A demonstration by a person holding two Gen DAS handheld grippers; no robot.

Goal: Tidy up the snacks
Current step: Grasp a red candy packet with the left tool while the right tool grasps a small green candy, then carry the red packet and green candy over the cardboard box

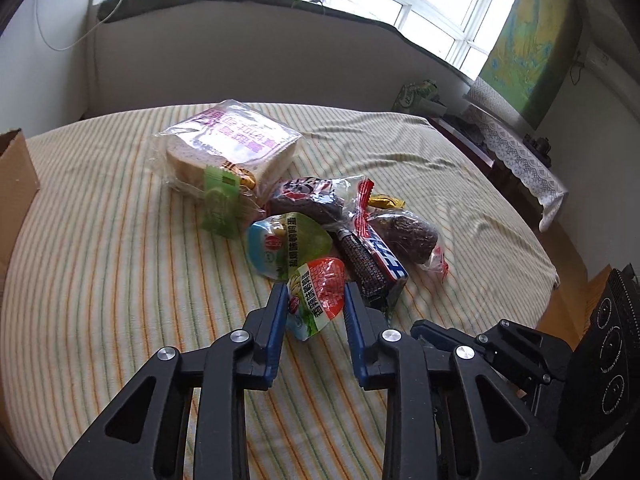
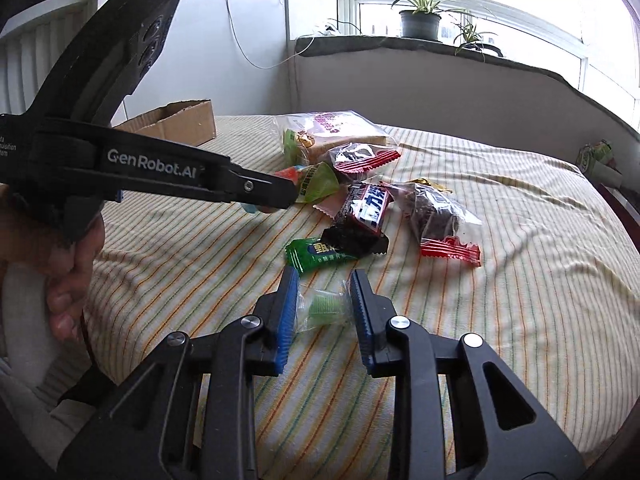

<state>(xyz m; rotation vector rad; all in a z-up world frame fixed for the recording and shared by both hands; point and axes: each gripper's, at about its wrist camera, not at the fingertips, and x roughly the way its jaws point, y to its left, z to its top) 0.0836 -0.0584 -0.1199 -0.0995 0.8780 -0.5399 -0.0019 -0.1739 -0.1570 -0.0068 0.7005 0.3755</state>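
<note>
A pile of snacks lies on a striped cloth (image 1: pixel 120 240): a bag of sliced bread (image 1: pixel 228 144), brown cakes in clear wrappers (image 1: pixel 404 232), a chocolate bar (image 1: pixel 372 264) and green packets. My left gripper (image 1: pixel 316 294) has its jaws on both sides of a red-and-green snack packet (image 1: pixel 320 296), touching it. My right gripper (image 2: pixel 324 284) has its jaws around a small clear packet with a green sweet (image 2: pixel 324 306), with small gaps at the sides. The left gripper (image 2: pixel 280 196) also shows in the right wrist view, at the pile's left.
A cardboard box (image 2: pixel 176 120) stands at the cloth's far left corner. A dark green packet (image 2: pixel 316 254) lies just beyond the right gripper. A windowsill with potted plants (image 2: pixel 420 20) runs behind. A low cabinet with a lace cover (image 1: pixel 516 156) stands to the right.
</note>
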